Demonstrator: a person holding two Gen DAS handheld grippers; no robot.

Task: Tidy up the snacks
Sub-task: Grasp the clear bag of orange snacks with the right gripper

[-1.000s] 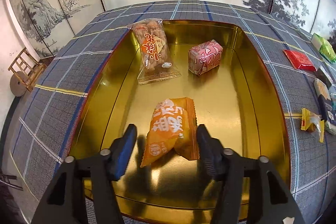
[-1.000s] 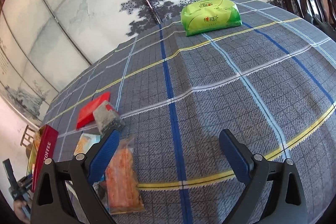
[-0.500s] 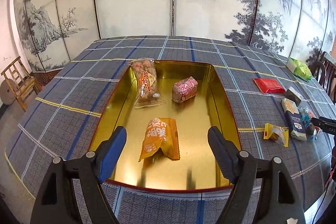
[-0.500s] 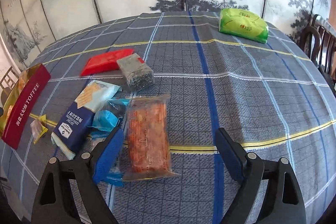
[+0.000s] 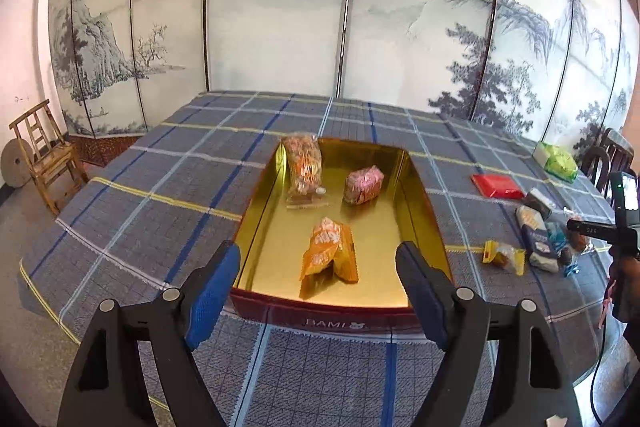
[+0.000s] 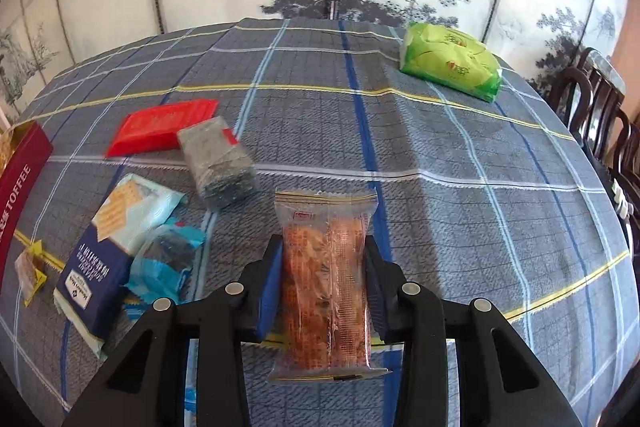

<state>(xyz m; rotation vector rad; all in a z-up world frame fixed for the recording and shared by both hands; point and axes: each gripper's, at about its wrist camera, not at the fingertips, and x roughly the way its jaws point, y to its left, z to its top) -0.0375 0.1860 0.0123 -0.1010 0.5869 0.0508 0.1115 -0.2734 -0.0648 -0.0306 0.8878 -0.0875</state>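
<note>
the right tool (image 6: 325, 283) is clamped on a clear packet of orange-brown snacks (image 6: 325, 267), its blue pads pressing both long sides of the packet above the surface (image 6: 460, 163), which is covered in a grey-blue plaid cloth. to the left of it lie a blue wrapper (image 6: 164, 259), a navy and pale blue cracker pack (image 6: 108, 239), a grey packet (image 6: 218, 161) and a flat red packet (image 6: 162, 125); the grey packet touches the red one. a green bag (image 6: 452, 61) sits well apart at the far right. a small yellow wrapper (image 6: 30, 269) lies near the red side of a tin at the left edge.

the left tool (image 5: 318, 281) hangs with its fingers wide apart and nothing between them, just in front of the gold-lined tin (image 5: 416, 195). inside the tin lie an orange packet (image 5: 330, 251) near the front, a pink packet (image 5: 363, 184) at the back right and a clear packet of orange snacks (image 5: 303, 163) leaning at the back left
</note>
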